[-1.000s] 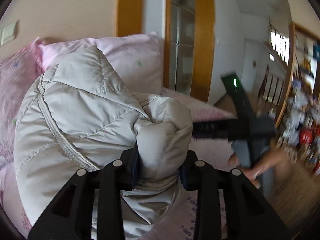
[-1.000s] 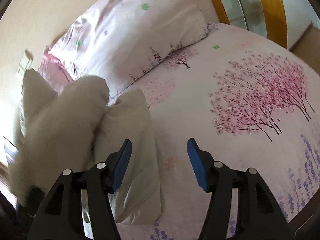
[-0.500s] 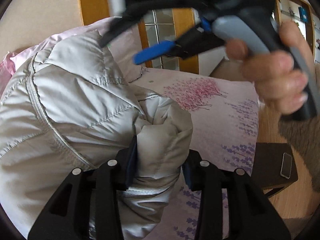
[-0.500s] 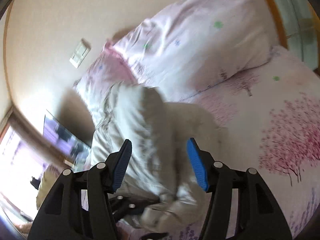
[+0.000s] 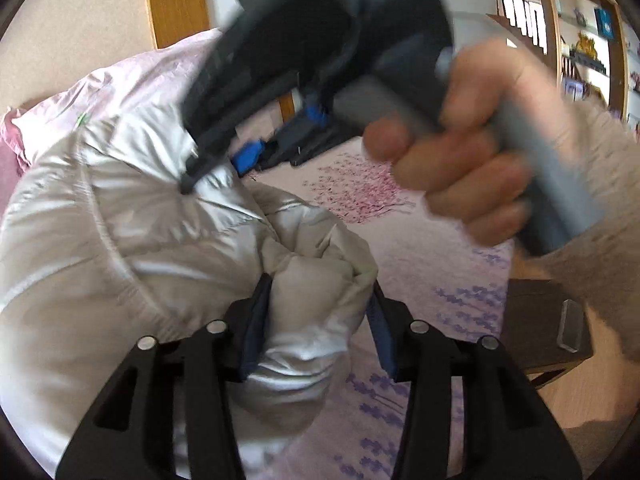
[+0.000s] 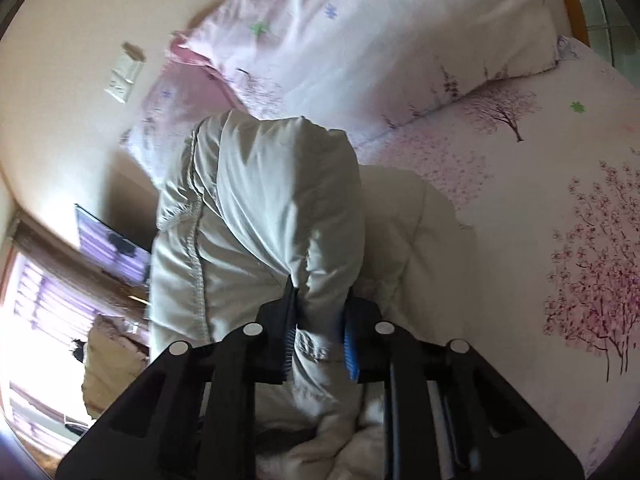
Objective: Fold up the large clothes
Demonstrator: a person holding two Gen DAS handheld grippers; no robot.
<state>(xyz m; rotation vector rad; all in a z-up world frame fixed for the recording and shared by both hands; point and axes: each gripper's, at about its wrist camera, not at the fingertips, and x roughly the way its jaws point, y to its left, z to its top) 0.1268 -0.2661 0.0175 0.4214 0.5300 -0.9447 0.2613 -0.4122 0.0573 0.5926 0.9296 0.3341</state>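
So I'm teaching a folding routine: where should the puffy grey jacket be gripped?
Grip the jacket at a bunched fold near its stitched edge, from the open bed side, not the pillow side: the padding there gathers narrow enough for the fingers to span.

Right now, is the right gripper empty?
No, the right gripper pinches a fold of the pale padded jacket between its blue pads.

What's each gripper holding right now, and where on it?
Both hold the jacket. The left gripper pinches a bunched fold; the right gripper, jaws just closed, clamps a puffy fold higher up.
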